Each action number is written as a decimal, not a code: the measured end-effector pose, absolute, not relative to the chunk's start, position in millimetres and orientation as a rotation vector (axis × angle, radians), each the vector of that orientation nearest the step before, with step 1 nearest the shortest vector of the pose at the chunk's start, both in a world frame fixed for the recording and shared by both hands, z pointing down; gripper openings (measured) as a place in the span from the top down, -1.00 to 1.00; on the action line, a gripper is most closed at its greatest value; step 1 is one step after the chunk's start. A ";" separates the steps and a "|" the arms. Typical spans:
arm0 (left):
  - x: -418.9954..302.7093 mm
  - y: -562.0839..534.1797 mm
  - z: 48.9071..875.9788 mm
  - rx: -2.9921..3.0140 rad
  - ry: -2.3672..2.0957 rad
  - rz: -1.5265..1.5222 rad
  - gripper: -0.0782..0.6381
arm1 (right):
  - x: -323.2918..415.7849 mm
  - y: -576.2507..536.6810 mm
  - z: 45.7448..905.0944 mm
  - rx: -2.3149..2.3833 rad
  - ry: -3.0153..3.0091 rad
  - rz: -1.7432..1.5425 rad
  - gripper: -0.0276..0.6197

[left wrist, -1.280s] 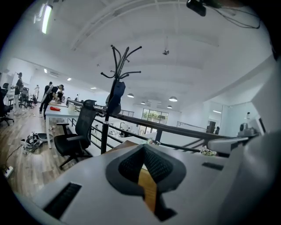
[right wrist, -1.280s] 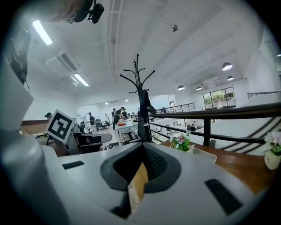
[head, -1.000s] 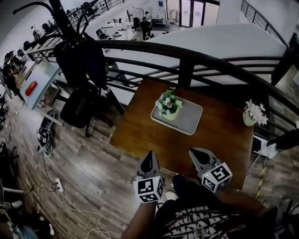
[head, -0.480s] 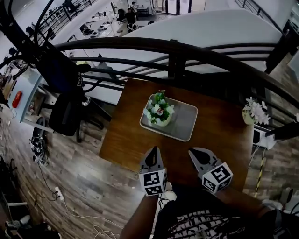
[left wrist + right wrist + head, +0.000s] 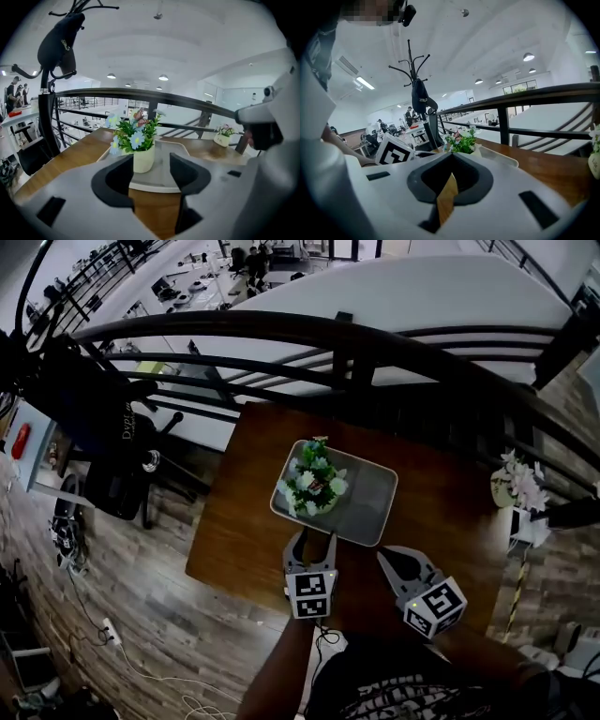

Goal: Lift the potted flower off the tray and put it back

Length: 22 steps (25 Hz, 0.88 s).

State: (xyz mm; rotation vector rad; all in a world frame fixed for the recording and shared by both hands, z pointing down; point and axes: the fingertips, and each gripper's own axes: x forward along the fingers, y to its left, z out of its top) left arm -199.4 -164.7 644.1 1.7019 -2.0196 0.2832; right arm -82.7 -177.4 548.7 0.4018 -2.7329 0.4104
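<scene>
The potted flower (image 5: 312,486), a cream pot with green leaves and white and blue blooms, stands on the left part of the grey tray (image 5: 367,506) on the brown table. My left gripper (image 5: 310,540) is just short of the tray's near edge, and its jaws are opening with nothing between them. In the left gripper view the pot (image 5: 143,159) shows beyond the gap of the left gripper (image 5: 151,163), on the tray (image 5: 161,180). My right gripper (image 5: 398,559) is shut and empty, near the table's front edge. In the right gripper view the right gripper (image 5: 452,157) points past the flower (image 5: 462,140).
A second small flower pot (image 5: 514,486) stands at the table's right edge. A black railing (image 5: 356,338) runs close behind the table (image 5: 244,521). A coat rack with a dark bag (image 5: 89,418) stands on the floor at the left.
My left gripper has moved forward to the tray's near edge and its jaws have parted. The right gripper has moved forward a little and stays shut.
</scene>
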 end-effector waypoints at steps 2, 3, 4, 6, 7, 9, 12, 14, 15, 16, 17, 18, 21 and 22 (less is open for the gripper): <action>-205.3 -178.5 651.7 1.701 -2.017 0.318 0.05 | -87.5 -183.7 550.5 0.391 -2.734 0.417 0.92; -208.4 -185.2 655.6 1.697 -2.018 0.337 0.02 | -89.1 -187.5 550.3 0.390 -2.731 0.424 0.92; -210.7 -191.0 660.8 1.692 -2.018 0.355 0.01 | -89.8 -191.2 549.9 0.391 -2.726 0.429 0.92; -213.5 -199.5 676.6 1.685 -2.011 0.377 -0.05 | -89.1 -195.5 553.0 0.394 -2.720 0.443 0.92; -215.8 -202.4 683.2 1.688 -2.010 0.386 -0.11 | -88.7 -195.5 556.3 0.395 -2.718 0.451 0.92; -223.9 -206.5 689.9 1.705 -2.018 0.405 -0.22 | -89.4 -193.1 562.5 0.398 -2.720 0.457 0.92; -230.4 -212.0 699.9 1.726 -2.010 0.443 -0.34 | -83.8 -190.3 574.3 0.414 -2.699 0.490 0.92; -231.2 -220.7 709.6 1.727 -1.986 0.481 -0.41 | -76.9 -194.3 584.2 0.428 -2.670 0.534 0.92; -234.2 -228.1 714.0 1.725 -1.981 0.496 -0.42 | -75.7 -199.6 589.2 0.432 -2.663 0.552 0.92; -238.3 -236.4 717.4 1.723 -1.981 0.507 -0.44 | -76.0 -205.6 593.7 0.432 -2.662 0.563 0.92; -242.3 -243.8 719.9 1.723 -1.983 0.514 -0.46 | -77.1 -210.9 596.7 0.430 -2.662 0.567 0.92; -245.1 -249.6 721.8 1.723 -1.984 0.520 -0.46 | -78.6 -215.2 597.6 0.430 -2.661 0.570 0.92; -247.8 -260.4 727.3 1.728 -1.973 0.535 -0.49 | -78.3 -222.9 601.7 0.435 -2.656 0.582 0.92; -247.7 -263.4 728.9 1.731 -1.968 0.537 -0.50 | -77.4 -224.7 603.6 0.437 -2.654 0.585 0.92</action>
